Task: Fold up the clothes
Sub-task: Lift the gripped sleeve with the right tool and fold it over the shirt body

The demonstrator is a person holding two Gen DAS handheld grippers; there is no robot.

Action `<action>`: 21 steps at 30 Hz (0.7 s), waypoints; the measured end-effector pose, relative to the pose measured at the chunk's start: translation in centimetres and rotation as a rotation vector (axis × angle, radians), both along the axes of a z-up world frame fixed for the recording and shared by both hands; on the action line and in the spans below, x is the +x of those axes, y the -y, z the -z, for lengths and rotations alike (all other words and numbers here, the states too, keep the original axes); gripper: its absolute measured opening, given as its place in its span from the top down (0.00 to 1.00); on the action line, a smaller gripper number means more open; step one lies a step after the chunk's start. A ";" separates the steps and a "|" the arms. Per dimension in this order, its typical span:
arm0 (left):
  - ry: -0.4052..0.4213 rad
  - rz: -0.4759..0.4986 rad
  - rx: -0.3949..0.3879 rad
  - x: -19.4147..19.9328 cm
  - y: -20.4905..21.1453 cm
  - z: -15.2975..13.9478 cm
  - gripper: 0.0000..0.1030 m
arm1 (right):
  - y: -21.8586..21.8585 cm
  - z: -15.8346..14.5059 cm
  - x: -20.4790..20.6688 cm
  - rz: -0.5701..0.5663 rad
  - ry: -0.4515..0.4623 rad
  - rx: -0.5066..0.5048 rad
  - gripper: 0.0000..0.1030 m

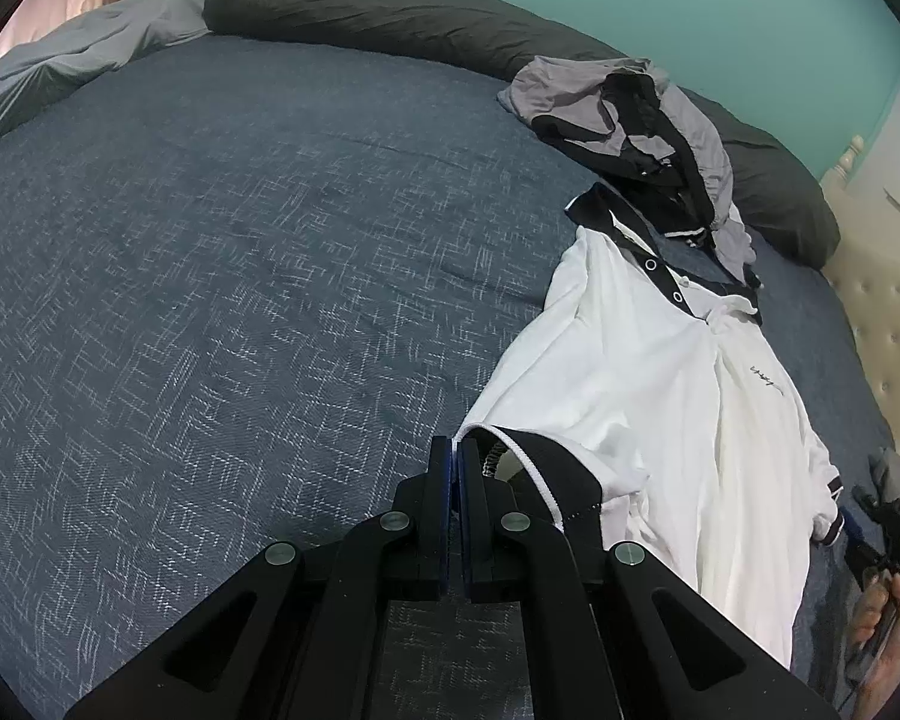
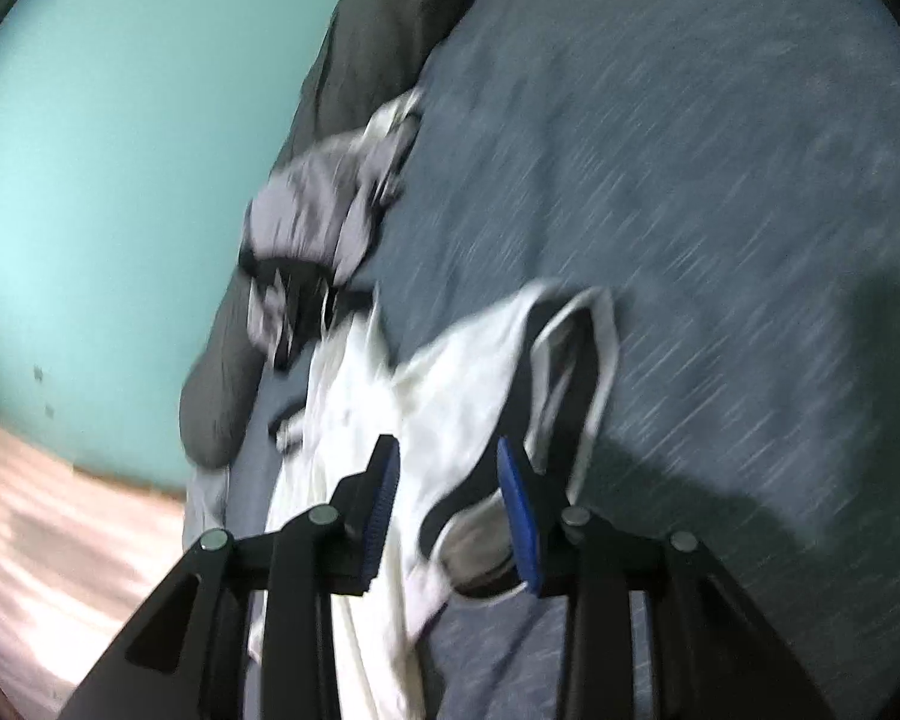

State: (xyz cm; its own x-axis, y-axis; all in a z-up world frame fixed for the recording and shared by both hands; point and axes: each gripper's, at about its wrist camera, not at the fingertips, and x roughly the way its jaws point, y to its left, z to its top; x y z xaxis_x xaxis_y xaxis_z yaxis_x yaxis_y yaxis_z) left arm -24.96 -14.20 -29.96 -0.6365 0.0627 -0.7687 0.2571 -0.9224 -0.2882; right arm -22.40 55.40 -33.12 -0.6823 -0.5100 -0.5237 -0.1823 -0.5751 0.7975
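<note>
White shirt (image 1: pixel 660 384) edge in left gripper (image 1: pixel 455 450) — right gripper (image 2: pixel 447 480) agape (blurred).

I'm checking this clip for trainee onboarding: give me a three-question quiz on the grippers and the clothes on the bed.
1. True or false: the left gripper is shut.
2. The right gripper is: A) open above the white shirt, B) shut on the pillow, C) out of view.
3. Fill in: beyond the white shirt's collar lies a crumpled ____ and black garment.

Key: 1 true, shut at the shirt's black-trimmed sleeve edge; 2 A; 3 grey.
</note>
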 end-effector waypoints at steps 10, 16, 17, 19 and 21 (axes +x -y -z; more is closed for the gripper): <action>0.007 -0.001 0.005 0.0 -0.1 0.1 0.98 | 1.5 1.0 0.2 -0.034 0.009 0.006 0.91; 0.006 -0.001 0.006 0.1 -0.2 0.1 0.98 | 1.3 1.4 0.7 -0.027 0.004 -0.001 0.98; 0.005 -0.001 0.006 0.1 -0.2 0.1 0.98 | 1.3 1.4 0.9 -0.025 0.010 0.000 0.98; 0.006 -0.001 0.007 0.1 -0.2 0.1 0.98 | 1.3 1.4 1.3 -0.022 0.021 0.001 0.98; 0.007 -0.002 0.009 0.0 -0.2 0.1 0.98 | 1.3 1.5 1.8 -0.019 0.032 0.002 0.98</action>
